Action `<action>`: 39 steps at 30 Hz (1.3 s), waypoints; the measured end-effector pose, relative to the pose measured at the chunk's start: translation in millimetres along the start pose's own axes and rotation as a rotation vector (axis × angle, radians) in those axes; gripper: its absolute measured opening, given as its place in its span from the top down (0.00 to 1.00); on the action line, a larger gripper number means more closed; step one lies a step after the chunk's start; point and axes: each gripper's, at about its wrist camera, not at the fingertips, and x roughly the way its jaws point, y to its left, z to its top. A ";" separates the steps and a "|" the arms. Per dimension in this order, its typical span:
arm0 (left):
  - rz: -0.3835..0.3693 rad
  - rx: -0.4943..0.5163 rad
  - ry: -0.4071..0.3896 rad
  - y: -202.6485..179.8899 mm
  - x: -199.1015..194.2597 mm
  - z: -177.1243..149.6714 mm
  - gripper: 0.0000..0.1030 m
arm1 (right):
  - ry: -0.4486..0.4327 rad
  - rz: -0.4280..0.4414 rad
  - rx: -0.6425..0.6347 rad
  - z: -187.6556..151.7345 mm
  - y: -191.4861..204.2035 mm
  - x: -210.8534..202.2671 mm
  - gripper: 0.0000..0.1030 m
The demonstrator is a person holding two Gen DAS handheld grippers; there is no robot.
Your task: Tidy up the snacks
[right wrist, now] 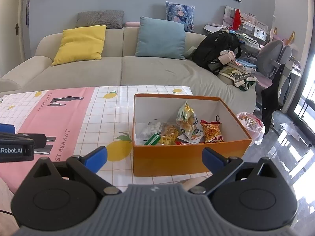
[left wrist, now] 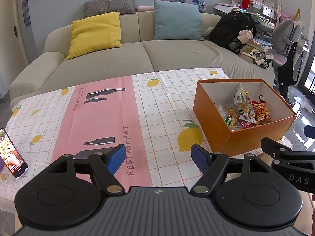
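1. Left wrist view: the left gripper (left wrist: 158,158) hovers above the pink-and-white lemon-print cloth on the desk (left wrist: 102,122), its blue-padded fingers (left wrist: 116,160) spread wide and holding nothing. No packet lies loose on the cloth; a phone (left wrist: 12,153) leans at the left edge.
2. Same view: the open orange cardboard box (left wrist: 256,135) sits right of the gripper, with the snack packets (left wrist: 244,110) heaped inside it.
3. Right wrist view: the right gripper (right wrist: 154,158) faces the box's near wall (right wrist: 187,157), fingers spread and empty.
4. Same view: the red chip bag (right wrist: 212,133) and a tall yellow-green packet (right wrist: 186,116) stand upright among flatter ones.
5. Judgement: the gathering looks finished, so any tidying calls for reaching over the near wall from above and pinching one packet by its sealed edge, while the left gripper steadies the box.
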 end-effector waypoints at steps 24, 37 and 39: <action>-0.002 -0.010 -0.005 1.3 -2.4 2.6 0.14 | 0.000 0.008 -0.012 0.0 2.1 0.1 0.03; 0.005 -0.012 -0.008 0.6 -3.6 2.2 0.14 | 0.006 0.007 -0.018 -0.8 3.8 0.4 0.03; 0.009 -0.008 -0.008 0.1 -3.9 1.9 0.14 | 0.008 0.007 -0.018 -1.2 3.8 0.6 0.03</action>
